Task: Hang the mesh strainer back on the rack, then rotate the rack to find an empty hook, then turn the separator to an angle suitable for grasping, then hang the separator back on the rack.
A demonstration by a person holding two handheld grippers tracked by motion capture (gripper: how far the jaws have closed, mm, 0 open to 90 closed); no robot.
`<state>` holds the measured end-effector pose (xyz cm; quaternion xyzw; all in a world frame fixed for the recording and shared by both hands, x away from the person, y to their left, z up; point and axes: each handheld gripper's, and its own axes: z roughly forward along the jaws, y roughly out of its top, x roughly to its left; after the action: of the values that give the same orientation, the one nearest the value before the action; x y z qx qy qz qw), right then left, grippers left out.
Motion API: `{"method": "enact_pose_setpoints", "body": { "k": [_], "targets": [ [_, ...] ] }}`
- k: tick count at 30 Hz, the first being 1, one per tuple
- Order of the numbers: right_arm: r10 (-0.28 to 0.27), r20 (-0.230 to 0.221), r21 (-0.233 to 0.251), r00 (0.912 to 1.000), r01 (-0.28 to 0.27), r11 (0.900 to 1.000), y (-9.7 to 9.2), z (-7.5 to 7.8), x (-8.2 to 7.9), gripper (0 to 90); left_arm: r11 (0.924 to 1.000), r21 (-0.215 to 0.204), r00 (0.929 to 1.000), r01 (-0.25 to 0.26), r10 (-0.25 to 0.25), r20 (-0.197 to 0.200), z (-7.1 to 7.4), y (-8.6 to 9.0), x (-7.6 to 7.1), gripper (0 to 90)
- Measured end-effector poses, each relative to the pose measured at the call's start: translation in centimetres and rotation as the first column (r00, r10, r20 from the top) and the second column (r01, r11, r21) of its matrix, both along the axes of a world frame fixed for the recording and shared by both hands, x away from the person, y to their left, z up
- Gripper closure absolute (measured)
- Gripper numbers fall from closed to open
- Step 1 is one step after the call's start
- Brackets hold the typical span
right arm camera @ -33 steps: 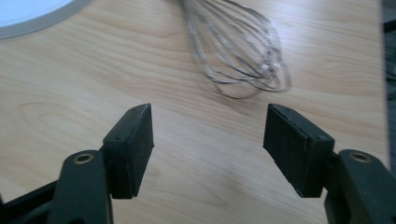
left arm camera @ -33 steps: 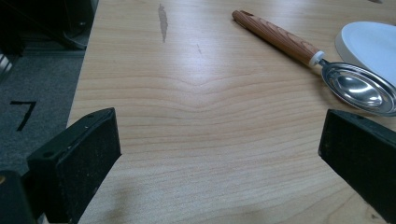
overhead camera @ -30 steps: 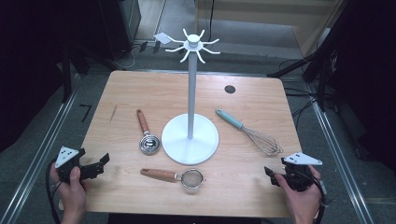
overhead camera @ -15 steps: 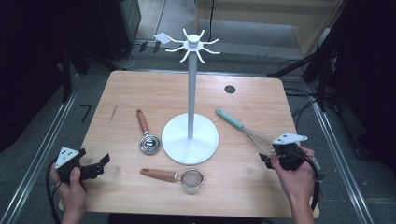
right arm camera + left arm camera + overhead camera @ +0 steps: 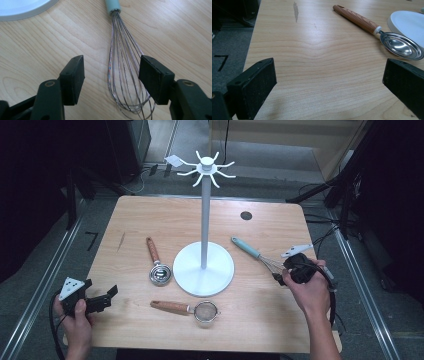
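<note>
Right gripper (image 5: 111, 75) moved in over whisk (image 5: 122, 75) since earlier frame; left gripper (image 5: 329, 82) spread, idle at table's 8 o'clock. Whisk lay at stand's (image 5: 203, 265) 3 o'clock, jaws spread astride wire loops. Risk: thin springy wires could slip or bend under pinch.

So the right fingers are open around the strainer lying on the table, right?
Not the strainer: in the right gripper view the right fingers stand open around the whisk lying on the table.
</note>
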<state>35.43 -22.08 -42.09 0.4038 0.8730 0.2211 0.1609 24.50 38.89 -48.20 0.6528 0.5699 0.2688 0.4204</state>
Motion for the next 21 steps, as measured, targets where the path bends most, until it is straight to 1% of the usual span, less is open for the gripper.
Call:
{"method": "enact_pose_setpoints", "body": {
  "k": [1, 2, 4, 6, 7, 8, 9, 10, 11, 13, 14, 15, 16, 17, 18, 21],
  "targets": [
    [0.0, 0.0, 0.0, 1.0, 0.0, 1.0, 0.0, 0.0, 0.0, 39.1, 1.0, 0.0, 1.0, 0.0, 0.0, 0.0, 0.0, 0.0, 0.0, 0.0],
    [0.004, -0.004, -0.006, 1.0, -0.004, 1.0, 0.2, 0.0, 0.3, 39.4, 1.0, 0.0, 1.0, 0.001, -0.001, -0.002, 0.0, 0.0, 0.0, 0.0],
    [0.016, -0.027, -0.017, 0.9995, -0.017, 0.9997, 0.6, 0.0, 1.2, 41.6, 1.0, -0.004, 1.0, -0.001, 0.001, -0.002, 0.0, 0.0, 0.0, 0.0],
    [0.02, -0.034, -0.018, 0.9992, -0.021, 0.9996, 0.8, 0.1, 1.4, 42.4, 1.0, -0.006, 1.0, 0.0, 0.0, -0.001, 0.0, 0.0, 0.0, 0.0],
    [0.036, -0.047, -0.027, 0.9982, -0.037, 0.9989, 1.2, 0.2, 2.0, 42.6, 1.0, -0.003, 1.0, 0.001, -0.001, -0.002, 0.0, 0.0, 0.0, 0.0],
    [0.039, -0.047, -0.038, 0.9982, -0.04, 0.9985, 1.4, 0.3, 2.3, 42.6, 1.0, -0.004, 1.0, 0.001, -0.001, -0.002, 0.0, 0.0, 0.0, 0.0],
    [0.039, -0.047, -0.038, 0.9982, -0.04, 0.9985, 1.4, 0.3, 2.3, 42.6, 1.0, -0.004, 1.0, 0.001, -0.001, -0.002, 0.0, 0.0, 0.0, 0.0],
    [0.041, -0.057, -0.052, 0.9975, -0.044, 0.9977, 1.9, 0.3, 2.9, 42.7, 1.0, -0.006, 1.0, 0.001, -0.001, 0.0, 0.0, 0.1, 0.0, 0.0],
    [0.048, -0.061, -0.053, 0.997, -0.052, 0.9973, 2.1, 0.3, 3.3, 42.7, 1.0, -0.006, 1.0, 0.001, -0.001, 0.0, 0.0, 0.1, 0.0, 0.0],
    [0.045, -0.077, -0.068, 0.996, -0.05, 0.9964, 2.4, 0.2, 3.8, 43.3, 1.0, -0.008, 1.0, 0.004, -0.004, -0.001, 0.0, 0.1, 0.0, 0.0],
    [0.045, -0.077, -0.068, 0.996, -0.05, 0.9964, 2.4, 0.2, 3.8, 43.3, 1.0, -0.008, 1.0, 0.005, -0.005, -0.002, 0.0, 0.1, 0.0, 0.0],
    [0.045, -0.09, -0.075, 0.9949, -0.052, 0.9958, 2.7, 0.1, 4.4, 43.5, 1.0, -0.008, 1.0, 0.005, -0.005, -0.002, 0.0, 0.1, 0.0, 0.0],
    [0.045, -0.09, -0.075, 0.9949, -0.052, 0.9958, 2.7, 0.1, 4.4, 43.5, 1.0, -0.008, 1.0, 0.005, -0.005, -0.002, 0.0, 0.1, 0.0, 0.0],
    [0.045, -0.106, -0.085, 0.9933, -0.055, 0.9949, 3.0, 0.0, 4.9, 43.9, 0.9999, -0.01, 1.0, 0.004, -0.004, -0.003, 0.0, 0.1, 0.0, 0.0],
    [0.045, -0.106, -0.085, 0.9933, -0.055, 0.9949, 3.0, 0.0, 4.9, 43.9, 0.9999, -0.01, 1.0, 0.004, -0.004, -0.003, 0.0, 0.1, 0.0, 0.0],
    [0.047, -0.133, -0.102, 0.99, -0.061, 0.9929, 3.3, 0.0, 5.7, 45.7, 0.9999, -0.01, 1.0, 0.005, -0.005, -0.003, 0.0, 0.1, 0.0, 0.0]
  ]
}}
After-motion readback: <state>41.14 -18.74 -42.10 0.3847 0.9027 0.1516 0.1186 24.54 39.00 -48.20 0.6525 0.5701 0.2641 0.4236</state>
